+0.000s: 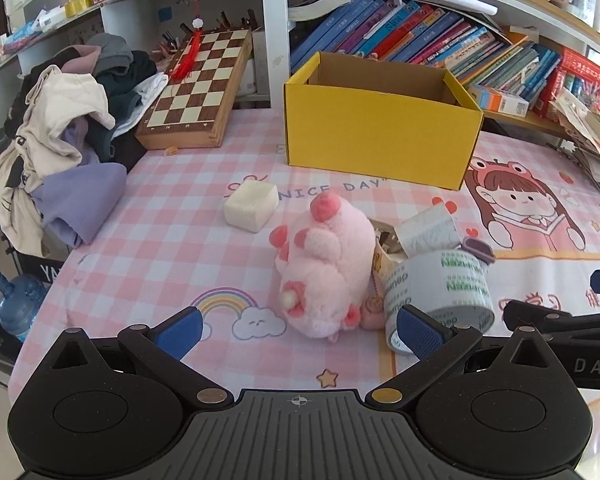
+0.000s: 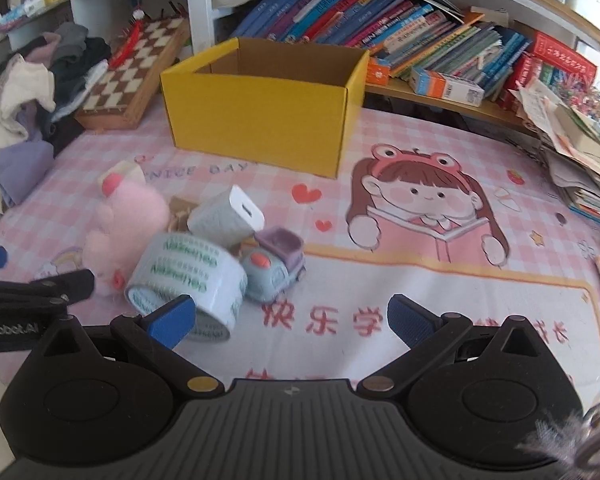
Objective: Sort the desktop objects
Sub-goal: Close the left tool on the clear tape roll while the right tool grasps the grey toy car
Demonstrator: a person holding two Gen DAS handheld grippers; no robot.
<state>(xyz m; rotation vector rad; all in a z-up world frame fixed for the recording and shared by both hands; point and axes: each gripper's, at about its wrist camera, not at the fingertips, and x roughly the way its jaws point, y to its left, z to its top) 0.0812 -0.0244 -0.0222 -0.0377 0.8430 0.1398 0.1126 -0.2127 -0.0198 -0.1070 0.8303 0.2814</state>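
A pink plush toy (image 1: 324, 268) lies on the pink checked desk mat, just ahead of my open, empty left gripper (image 1: 300, 330). A roll of tape (image 1: 440, 296) leans beside it, near the left gripper's right fingertip. A white charger block (image 2: 228, 216), a small toy truck (image 2: 274, 266) and the tape roll (image 2: 188, 280) cluster ahead-left of my open, empty right gripper (image 2: 292, 320). A white foam cube (image 1: 252, 206) sits farther back. An open yellow cardboard box (image 1: 380, 128) stands behind them; it also shows in the right wrist view (image 2: 260, 120).
A folded chessboard (image 1: 196, 92) leans at the back left beside a pile of clothes (image 1: 60, 140). Shelves of books (image 2: 380, 32) run behind the box. Stacked papers (image 2: 580, 160) lie at the right edge. A water bottle (image 1: 16, 300) stands below the desk's left edge.
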